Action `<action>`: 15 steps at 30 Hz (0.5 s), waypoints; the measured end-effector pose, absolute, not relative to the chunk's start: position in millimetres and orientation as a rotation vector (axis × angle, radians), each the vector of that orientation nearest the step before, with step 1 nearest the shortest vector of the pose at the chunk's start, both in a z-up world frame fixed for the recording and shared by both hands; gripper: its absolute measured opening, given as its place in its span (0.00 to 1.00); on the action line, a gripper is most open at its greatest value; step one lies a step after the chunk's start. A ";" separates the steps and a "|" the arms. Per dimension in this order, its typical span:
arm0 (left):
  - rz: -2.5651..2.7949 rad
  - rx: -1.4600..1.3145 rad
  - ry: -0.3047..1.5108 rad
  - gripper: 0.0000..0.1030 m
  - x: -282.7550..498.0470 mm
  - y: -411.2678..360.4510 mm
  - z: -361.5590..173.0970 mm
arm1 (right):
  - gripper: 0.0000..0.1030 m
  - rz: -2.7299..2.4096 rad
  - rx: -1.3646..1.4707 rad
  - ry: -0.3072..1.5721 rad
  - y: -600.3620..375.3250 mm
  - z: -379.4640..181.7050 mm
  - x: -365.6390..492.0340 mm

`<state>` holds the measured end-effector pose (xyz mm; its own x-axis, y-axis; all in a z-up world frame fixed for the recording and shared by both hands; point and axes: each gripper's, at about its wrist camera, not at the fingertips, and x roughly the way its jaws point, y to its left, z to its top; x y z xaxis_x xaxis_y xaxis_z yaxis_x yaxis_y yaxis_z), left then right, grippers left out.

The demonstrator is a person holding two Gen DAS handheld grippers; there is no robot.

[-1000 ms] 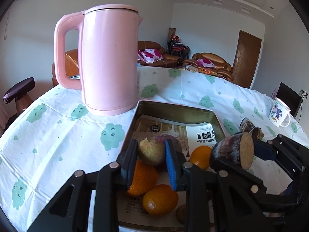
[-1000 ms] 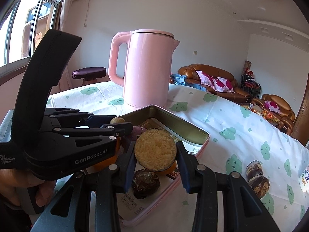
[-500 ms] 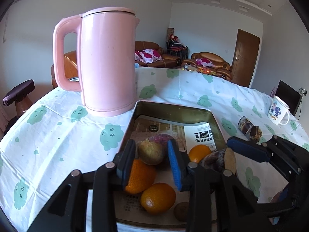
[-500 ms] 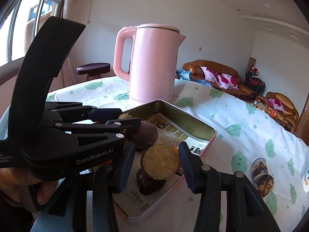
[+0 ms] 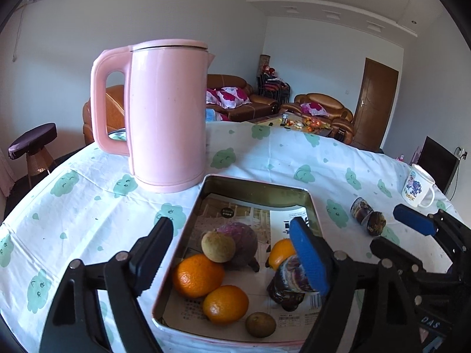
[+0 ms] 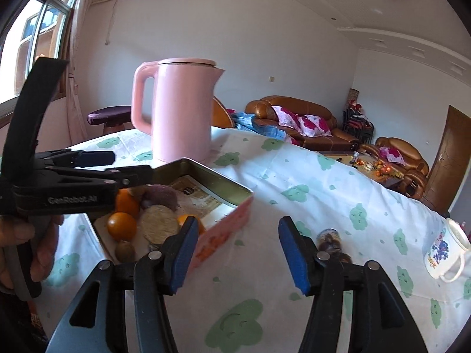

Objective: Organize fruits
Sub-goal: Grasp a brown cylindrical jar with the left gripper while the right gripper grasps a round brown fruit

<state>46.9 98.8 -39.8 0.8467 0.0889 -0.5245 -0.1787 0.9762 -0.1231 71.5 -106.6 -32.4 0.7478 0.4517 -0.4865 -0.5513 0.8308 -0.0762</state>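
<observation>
Left gripper [image 5: 235, 253] fingers spread wide, gripping nothing, hovering over the near end of the tin tray [image 5: 259, 185]; the blue pad of its right finger sits in front of the cut dark-skinned fruit [image 5: 290, 282], contact unclear. Right gripper [image 6: 235, 253] also wide open and empty, over the tablecloth [image 6: 309, 182] just right of the tray. Tray is paper-lined, holds three oranges [image 5: 197, 275], two small brownish round fruits [image 5: 218, 246], a purple fruit [image 5: 240, 239] and the cut fruit standing at its right side. Two more dark fruit pieces [image 5: 368, 217] lie on the cloth outside the tray, near the mug [image 5: 418, 186]. Pink kettle [image 5: 164, 117] stands behind the tray.
</observation>
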 end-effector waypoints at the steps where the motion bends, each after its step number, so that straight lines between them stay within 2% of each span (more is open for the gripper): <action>1: 0.133 -0.171 0.541 0.84 47.8 94.9 -38.6 | 0.57 0.510 -0.194 0.490 -120.6 -33.3 79.6; 6: 0.084 -0.141 0.560 0.84 57.6 67.5 -37.3 | 0.57 0.391 -0.092 0.590 -166.0 -40.6 117.8; 15: 0.038 -0.074 0.573 0.84 76.3 27.1 -32.0 | 0.57 0.410 -0.100 0.750 -158.0 -71.1 157.4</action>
<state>76.3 27.1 -32.0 0.8396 0.0154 -0.5430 -0.0565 0.9966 -0.0592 157.4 -158.0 -71.1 0.6565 0.3262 -0.6801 -0.3965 0.9163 0.0568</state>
